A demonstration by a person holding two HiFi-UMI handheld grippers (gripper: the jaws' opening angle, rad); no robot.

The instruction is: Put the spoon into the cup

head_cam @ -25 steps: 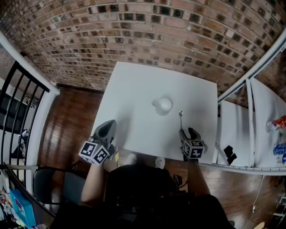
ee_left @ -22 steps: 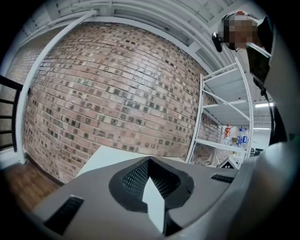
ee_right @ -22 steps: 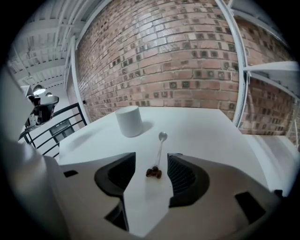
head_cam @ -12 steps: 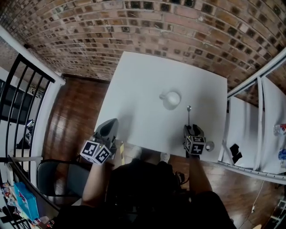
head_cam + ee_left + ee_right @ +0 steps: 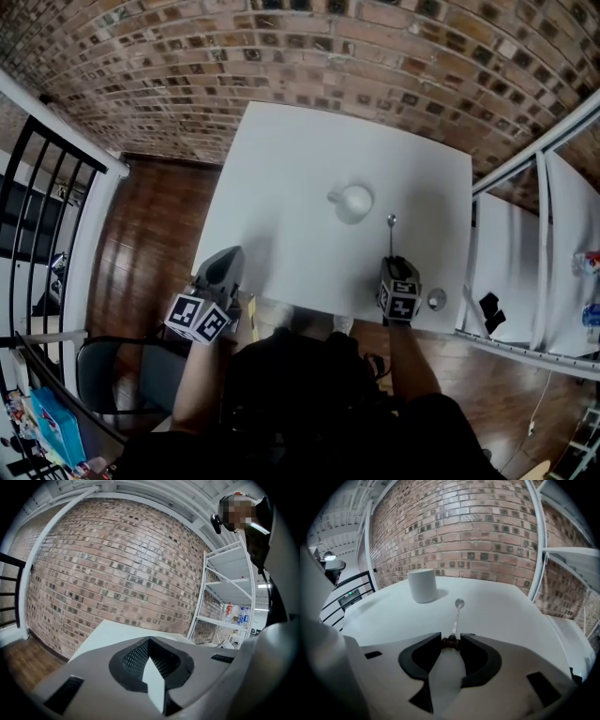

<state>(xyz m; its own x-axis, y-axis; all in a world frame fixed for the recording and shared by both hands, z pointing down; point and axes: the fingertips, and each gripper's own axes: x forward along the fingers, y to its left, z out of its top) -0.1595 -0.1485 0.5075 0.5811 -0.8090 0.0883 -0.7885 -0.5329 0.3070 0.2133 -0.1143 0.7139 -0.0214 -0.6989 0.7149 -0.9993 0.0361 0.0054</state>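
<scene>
grasping step: the right hand-held gripper (image 5: 451, 641) tilts down at the counter (image 5: 281, 187), its jaws closing around the dark handle end of the spoon (image 5: 456, 616), which lies flat with its bowl toward the cup (image 5: 423, 586). next, i judge: a firm pinch, lift, carry over the rim. the cup stands upright, seemingly empty. the left hand-held gripper (image 5: 150, 641) is pressed together, holding nothing

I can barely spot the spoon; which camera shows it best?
The right gripper view: the spoon lies close, bowl and handle clear. The head view shows a thin sliver; the left gripper view misses it.
</scene>
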